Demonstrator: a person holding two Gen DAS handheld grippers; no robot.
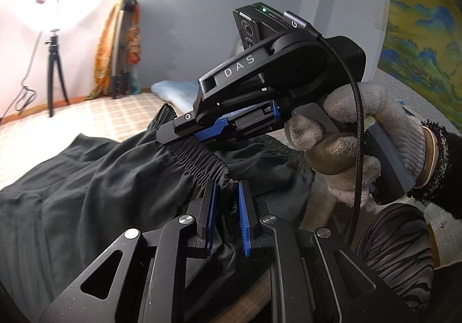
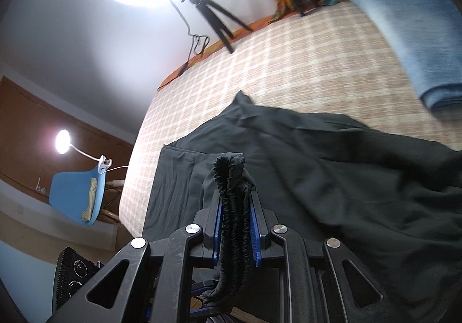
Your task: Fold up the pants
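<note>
Black pants (image 2: 346, 164) lie spread over a checked bed cover (image 2: 288, 63). My right gripper (image 2: 237, 207) is shut on a bunched length of their elastic waistband (image 2: 231, 178), which stands up between the blue pads. In the left wrist view the gathered waistband (image 1: 196, 158) runs from my left gripper (image 1: 226, 201), shut on one end of it, up to the right gripper (image 1: 170, 134), which a gloved hand (image 1: 361, 132) holds just beyond. The rest of the pants (image 1: 86, 178) hang away to the left onto the bed.
A folded light-blue cloth (image 2: 418, 34) lies on the bed at the far right. A ring light on a tripod (image 2: 219, 20) stands at the bed's far edge. A blue chair (image 2: 78, 196) with a clip lamp (image 2: 62, 142) is off the left side.
</note>
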